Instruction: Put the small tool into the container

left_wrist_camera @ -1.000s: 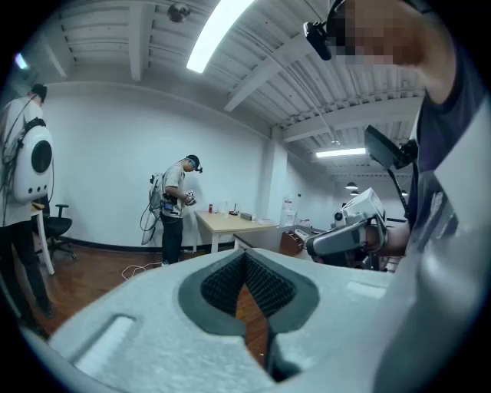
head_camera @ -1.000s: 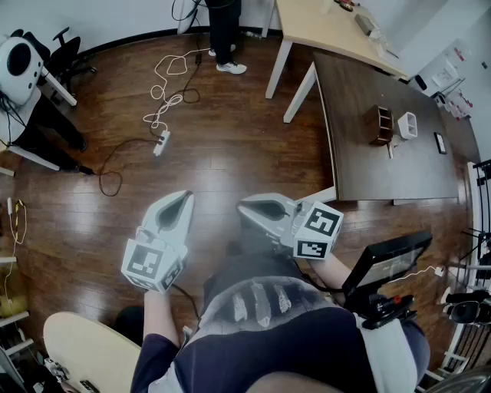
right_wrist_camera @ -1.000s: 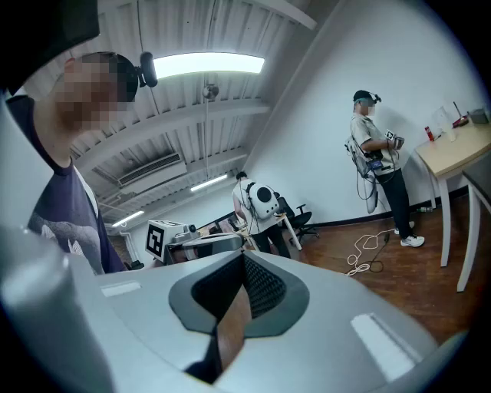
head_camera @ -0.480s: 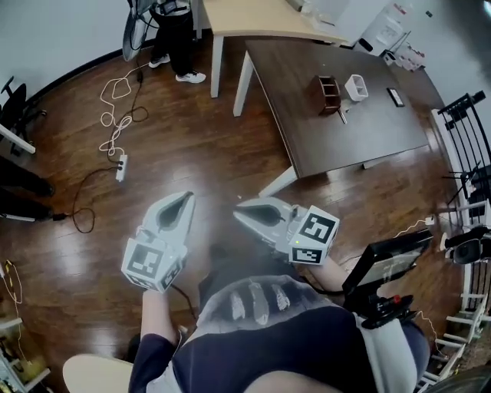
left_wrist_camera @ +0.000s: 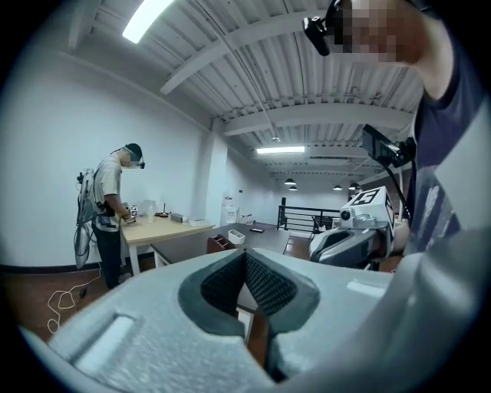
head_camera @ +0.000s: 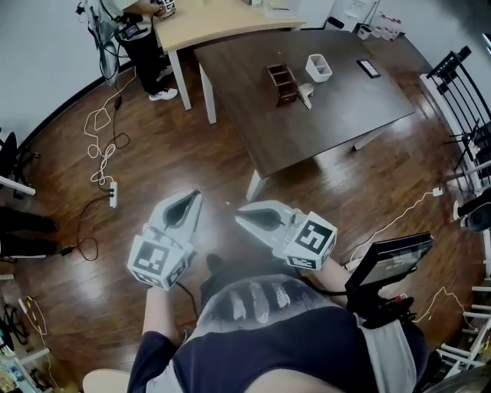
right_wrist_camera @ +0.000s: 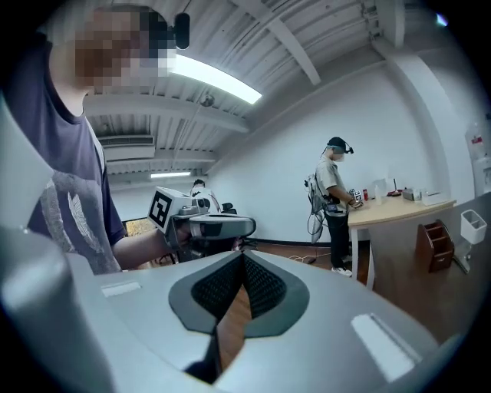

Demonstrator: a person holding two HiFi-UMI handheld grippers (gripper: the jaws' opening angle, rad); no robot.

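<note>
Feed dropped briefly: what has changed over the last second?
The view has swung: the dark table with its brown container and white container shifted from right edge to upper centre. The left hand-held gripper and right hand-held gripper stay shut and empty.

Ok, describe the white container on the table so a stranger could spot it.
Find the large dark brown table that stands next to the light wooden desk. Near its far edge, the small white open-topped box sits between a dark brown wooden organiser and a flat black rectangle. It is the only white box there.
</note>
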